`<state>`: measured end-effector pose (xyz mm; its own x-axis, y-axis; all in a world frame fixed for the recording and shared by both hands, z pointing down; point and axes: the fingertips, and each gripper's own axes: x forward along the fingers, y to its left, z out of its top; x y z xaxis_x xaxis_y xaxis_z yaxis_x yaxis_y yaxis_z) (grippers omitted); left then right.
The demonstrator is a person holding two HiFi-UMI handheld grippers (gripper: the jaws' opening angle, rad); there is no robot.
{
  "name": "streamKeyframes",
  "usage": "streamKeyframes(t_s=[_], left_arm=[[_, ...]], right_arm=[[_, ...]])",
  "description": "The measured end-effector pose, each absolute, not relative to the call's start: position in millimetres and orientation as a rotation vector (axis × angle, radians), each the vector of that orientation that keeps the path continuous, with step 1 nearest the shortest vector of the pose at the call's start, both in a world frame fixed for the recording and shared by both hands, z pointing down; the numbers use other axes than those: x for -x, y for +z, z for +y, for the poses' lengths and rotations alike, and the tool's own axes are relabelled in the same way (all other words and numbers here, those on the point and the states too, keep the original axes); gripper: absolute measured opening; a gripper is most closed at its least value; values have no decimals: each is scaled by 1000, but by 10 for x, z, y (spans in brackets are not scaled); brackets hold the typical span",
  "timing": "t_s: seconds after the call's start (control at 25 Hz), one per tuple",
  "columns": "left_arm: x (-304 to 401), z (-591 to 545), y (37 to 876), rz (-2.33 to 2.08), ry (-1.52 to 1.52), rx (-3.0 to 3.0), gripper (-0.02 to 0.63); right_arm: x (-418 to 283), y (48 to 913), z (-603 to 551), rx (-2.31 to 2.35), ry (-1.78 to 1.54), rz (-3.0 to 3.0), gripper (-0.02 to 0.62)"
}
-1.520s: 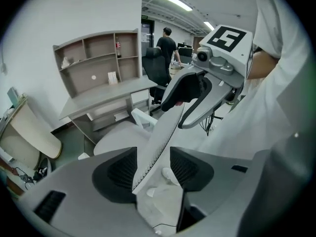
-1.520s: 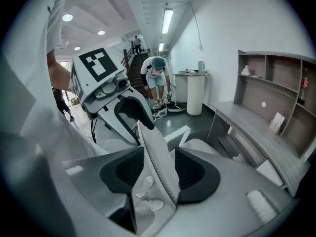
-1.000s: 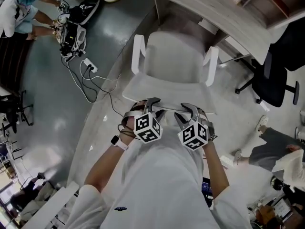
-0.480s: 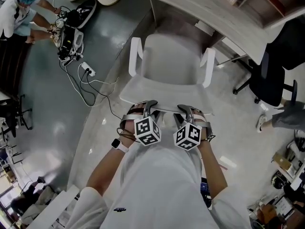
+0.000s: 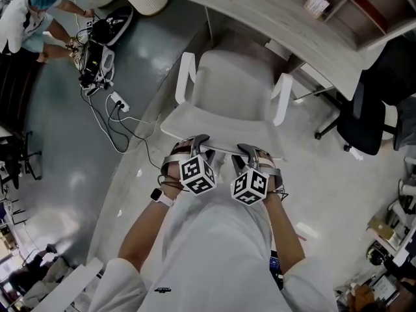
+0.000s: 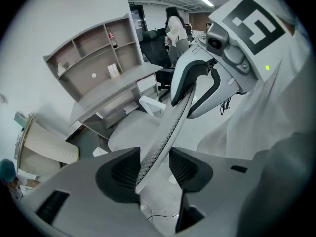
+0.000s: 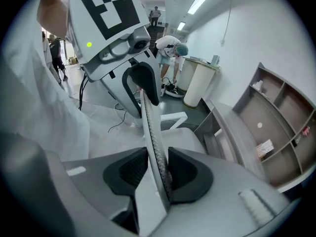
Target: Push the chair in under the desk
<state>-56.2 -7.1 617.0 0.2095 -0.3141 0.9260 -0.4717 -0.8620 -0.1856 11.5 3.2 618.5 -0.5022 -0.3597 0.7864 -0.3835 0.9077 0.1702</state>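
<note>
Because the chair (image 5: 227, 83) has to travel toward the desk (image 5: 279, 18) at 12 to 1 o'clock, both grippers are set on its 6 o'clock side. They sit on the top rim of the backrest (image 5: 214, 125), where a forward push passes straight through the frame. The person stands directly behind, so both arms work along the line of travel.

Left gripper (image 5: 200, 142): placed at 7 o'clock on the rim. Its jaws have just been opening. The mesh rim of the backrest runs between them, resting against 1 pad (image 6: 121, 169) with a visible gap to the other. This reads as a loose straddle, adequate for pushing but not for lifting.

Right gripper (image 5: 247, 149): placed at 5 o'clock on the rim. Its jaws have just been closing, and its 2 pads (image 7: 185, 174) sit against both faces of the rim. This side is clamped and is judged to supply the steering control.

The 2 grippers stand close together, 1 on either side of the rim's centre. This spacing should keep the chair from yawing.

Chair position: the seat (image 5: 234, 70) faces the desk with its front edge near the desk edge. Most of the seat and both armrests (image 5: 185, 77) lie clear of the desktop, so the task is judged to be in its early part.

Hazards: cables (image 5: 120, 112) lie on the floor at 9 o'clock of the chair, apart from its path. A black office chair (image 5: 370, 106) stands at 3 o'clock.
</note>
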Motion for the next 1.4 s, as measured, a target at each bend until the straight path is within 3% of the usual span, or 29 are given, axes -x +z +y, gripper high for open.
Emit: streamKeyframes(t_s=[0.8,1.4], left_arm=[[720,-838,6186,-730,1756,-2379,192],[465,-1237,6187,-747,1754,-2425,193]], right_arm=[[46,6192,-663,-601,65,-2130,135],[-210,6212,-1064,-625,78,-2117,140]])
